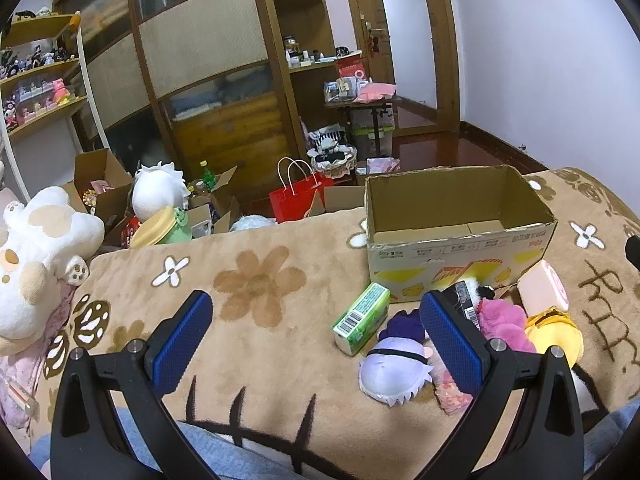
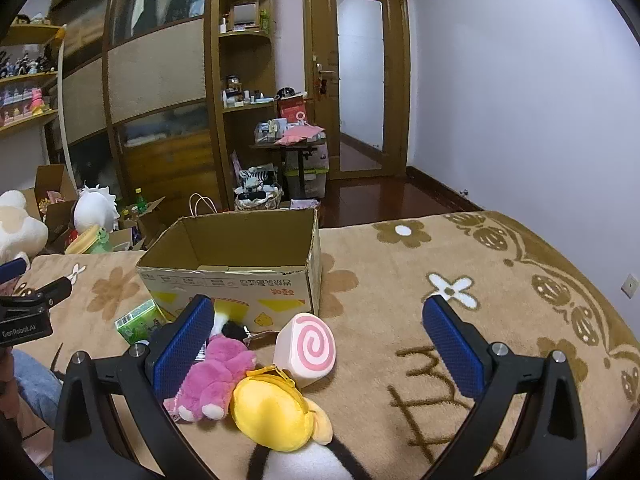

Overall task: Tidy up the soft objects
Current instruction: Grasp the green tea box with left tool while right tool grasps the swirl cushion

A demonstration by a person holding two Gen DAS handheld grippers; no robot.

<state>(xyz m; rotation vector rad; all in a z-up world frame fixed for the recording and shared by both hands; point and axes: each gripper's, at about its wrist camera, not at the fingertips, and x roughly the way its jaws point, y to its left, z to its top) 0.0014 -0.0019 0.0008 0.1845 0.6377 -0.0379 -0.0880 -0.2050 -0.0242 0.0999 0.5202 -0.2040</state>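
An empty open cardboard box (image 1: 460,236) (image 2: 240,256) stands on a tan flowered blanket (image 1: 260,300). In front of it lie a green tissue pack (image 1: 362,318) (image 2: 138,320), a white-and-purple plush doll (image 1: 394,368), a pink plush (image 1: 502,326) (image 2: 216,376), a yellow plush (image 1: 554,338) (image 2: 276,408) and a pink swirl roll cushion (image 1: 542,294) (image 2: 308,348). My left gripper (image 1: 316,320) is open and empty, left of the pile. My right gripper (image 2: 320,328) is open and empty, above the swirl roll.
A large white-and-tan plush (image 1: 36,256) lies at the blanket's left edge. Beyond the bed are open boxes, a white plush (image 1: 158,192), a red paper bag (image 1: 298,198), wardrobes, shelves and a small cluttered table (image 1: 360,98). The left gripper body (image 2: 28,312) shows at the right view's left edge.
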